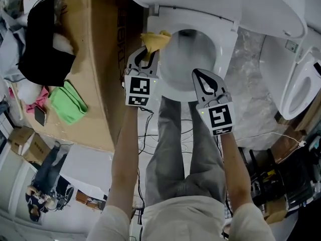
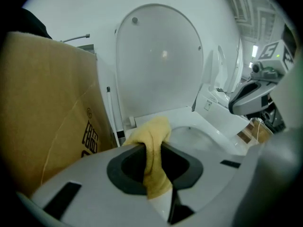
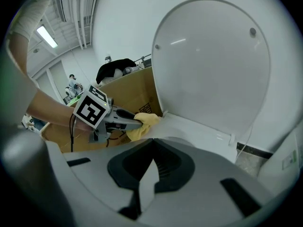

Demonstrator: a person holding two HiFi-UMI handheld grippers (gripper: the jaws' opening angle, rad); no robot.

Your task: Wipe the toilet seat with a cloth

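The white toilet seat [image 1: 224,44] lies down around the bowl, with its lid [image 1: 235,1] raised. My left gripper [image 1: 146,52] is shut on a yellow cloth [image 1: 156,39], which touches the seat's back left rim beside the hinge. In the left gripper view the cloth [image 2: 154,150] hangs pinched between the jaws, with the seat [image 2: 214,129] just beyond. My right gripper [image 1: 197,73] hovers over the seat's near rim, shut and holding nothing. The right gripper view shows its jaws [image 3: 151,160] closed, and the left gripper [image 3: 116,118] with the cloth [image 3: 144,122] to the left.
A big cardboard box [image 1: 95,59] stands tight against the toilet's left side, carrying a green cloth [image 1: 67,102] and a black garment [image 1: 45,39]. Another white fixture [image 1: 301,84] stands to the right. Cables [image 1: 150,129] lie on the floor by the person's legs [image 1: 175,144].
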